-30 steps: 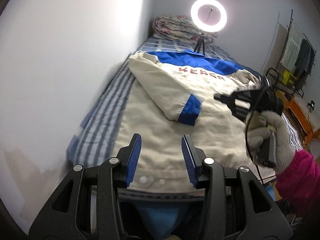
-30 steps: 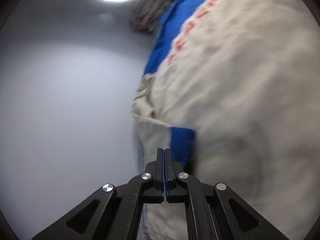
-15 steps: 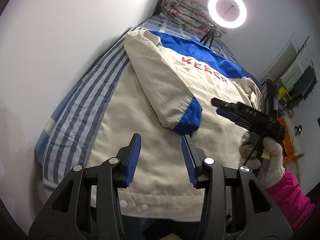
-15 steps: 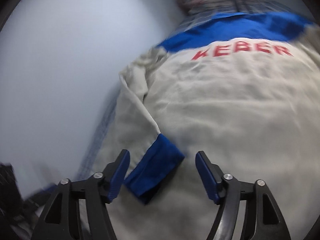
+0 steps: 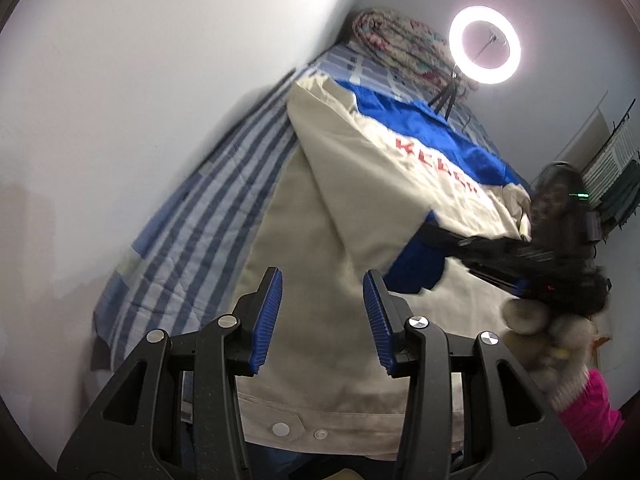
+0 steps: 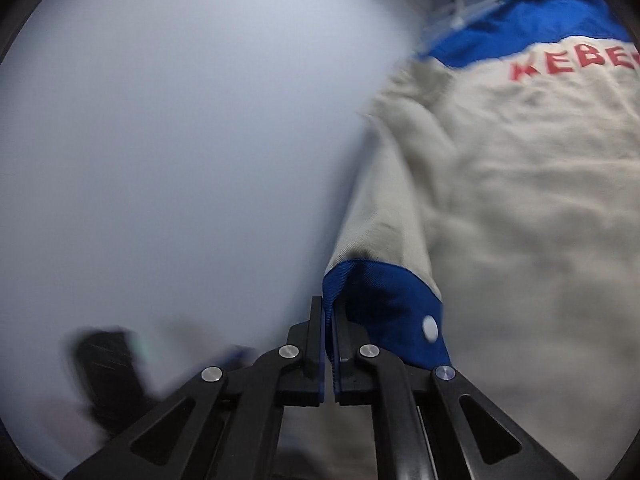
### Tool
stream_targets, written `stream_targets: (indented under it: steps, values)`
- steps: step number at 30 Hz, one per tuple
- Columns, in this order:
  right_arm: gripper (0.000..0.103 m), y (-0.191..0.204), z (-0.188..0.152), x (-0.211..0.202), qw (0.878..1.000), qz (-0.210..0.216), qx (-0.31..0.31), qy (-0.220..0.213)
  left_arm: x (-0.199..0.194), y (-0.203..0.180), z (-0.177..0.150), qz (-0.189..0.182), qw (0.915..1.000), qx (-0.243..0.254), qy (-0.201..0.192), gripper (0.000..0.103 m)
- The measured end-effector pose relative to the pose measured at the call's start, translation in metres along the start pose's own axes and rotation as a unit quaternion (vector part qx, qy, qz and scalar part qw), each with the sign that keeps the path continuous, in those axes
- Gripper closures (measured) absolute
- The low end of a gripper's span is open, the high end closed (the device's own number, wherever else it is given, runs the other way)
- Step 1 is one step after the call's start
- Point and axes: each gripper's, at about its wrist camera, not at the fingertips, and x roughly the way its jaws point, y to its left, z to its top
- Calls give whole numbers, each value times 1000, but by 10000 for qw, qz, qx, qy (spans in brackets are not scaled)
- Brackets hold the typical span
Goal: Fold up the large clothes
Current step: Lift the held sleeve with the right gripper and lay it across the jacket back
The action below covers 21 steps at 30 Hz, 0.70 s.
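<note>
A cream jacket (image 5: 320,240) with a blue yoke and red letters lies back-up on the bed; it also fills the right wrist view (image 6: 520,200). Its left sleeve is folded across the back and ends in a blue cuff (image 5: 418,270). My right gripper (image 6: 328,320) is shut on that blue cuff (image 6: 384,312) and holds it lifted off the jacket; it shows from the side in the left wrist view (image 5: 432,236). My left gripper (image 5: 322,312) is open and empty above the jacket's lower hem.
The bed has a blue striped sheet (image 5: 200,232) against a white wall (image 5: 120,100) on the left. A rolled floral blanket (image 5: 400,48) and a ring light (image 5: 485,51) stand at the far end. A clothes rack (image 5: 616,176) is at the right.
My right gripper was open around the blue cuff half a second ago; it has shut on it and lifted it. The left gripper has tilted and stayed open.
</note>
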Motion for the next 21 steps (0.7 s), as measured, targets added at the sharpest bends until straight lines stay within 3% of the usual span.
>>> stream_targets:
  steps: [1, 4, 7, 9, 14, 18, 21]
  values:
    - [103, 13, -3, -18, 9990, 318, 44, -324, -3, 0, 1, 11, 10000, 12, -65, 60]
    - [103, 23, -16, -67, 9934, 651, 154, -935, -15, -1, 2, 46, 9996, 94, -251, 60]
    - [103, 7, -31, -104, 9895, 232, 361, -1382, -17, -1, -1, 18, 9995, 149, -265, 60]
    - [103, -12, -41, -110, 9885, -108, 615, -1378, -14, -1, -4, -33, 9997, 130, -194, 60]
    - [103, -64, -82, -91, 9848, -844, 1328, -735, -2, -2, -9, -340, 9994, 8, 108, 60]
    - [103, -81, -92, -87, 9792, -725, 1756, -707, 17, -5, -14, -596, 9969, -234, 466, 60]
    - [103, -78, -86, -93, 9797, -660, 1711, -812, 48, -8, -22, -813, 9910, -615, 871, 60]
